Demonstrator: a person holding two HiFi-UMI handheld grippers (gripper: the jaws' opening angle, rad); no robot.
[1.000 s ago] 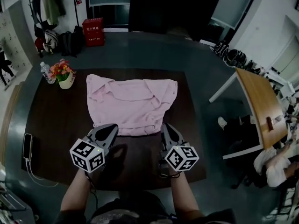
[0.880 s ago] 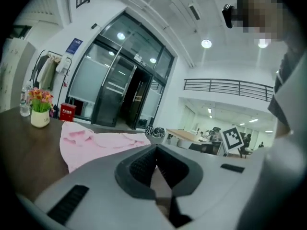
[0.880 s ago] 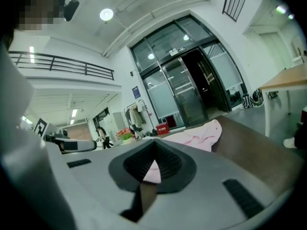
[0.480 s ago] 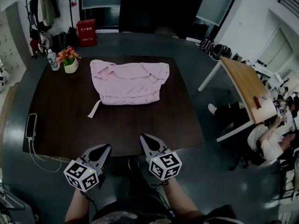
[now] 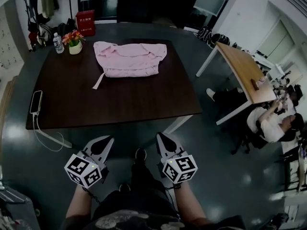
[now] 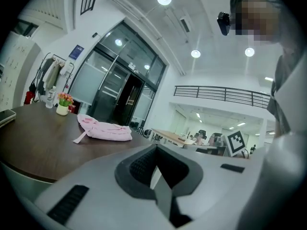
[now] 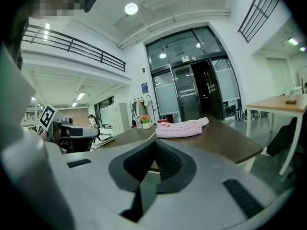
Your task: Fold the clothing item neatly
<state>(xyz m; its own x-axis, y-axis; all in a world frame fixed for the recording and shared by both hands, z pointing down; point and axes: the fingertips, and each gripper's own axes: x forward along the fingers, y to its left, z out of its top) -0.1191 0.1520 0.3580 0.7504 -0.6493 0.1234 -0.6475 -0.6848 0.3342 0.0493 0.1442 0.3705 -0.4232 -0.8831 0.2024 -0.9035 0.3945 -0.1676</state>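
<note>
- Right now, your pink garment (image 5: pixel 129 59) lies on the far part of the dark table (image 5: pixel 120 99), in the upper left-centre of the head view. It is well apart from both claws.
- It is folded into a rough, wide rectangle, with rumpled layers on top and an uneven upper edge. A thin pink strap (image 5: pixel 98 80) trails from its lower left corner onto the bare tabletop.
- Your left gripper (image 5: pixel 106 140) is at the lower left of the head view, over the floor and short of the table's near edge. In the left gripper view its jaws are pressed together with nothing between them.
- Your right gripper (image 5: pixel 160 137) is at the lower centre, also over the floor. Its jaws are closed tight too, empty and touching nothing.
- Both claws point toward the table, and each gripper view shows the garment small and far beyond the closed tips.
- At the table's upper left corner stands a flower pot (image 5: pixel 74 40) with a water bottle (image 5: pixel 58 43) just beside it.
- A phone (image 5: pixel 36 102) lies at the table's left edge, and a white cable (image 5: pixel 48 135) runs from it down off the edge.
- Further out, a red box (image 5: pixel 85 22) and a coat rack (image 5: pixel 41 4) fill the upper left. A light wooden table (image 5: pixel 240 68) stands at the right, with seated people (image 5: pixel 271 123) near it.
</note>
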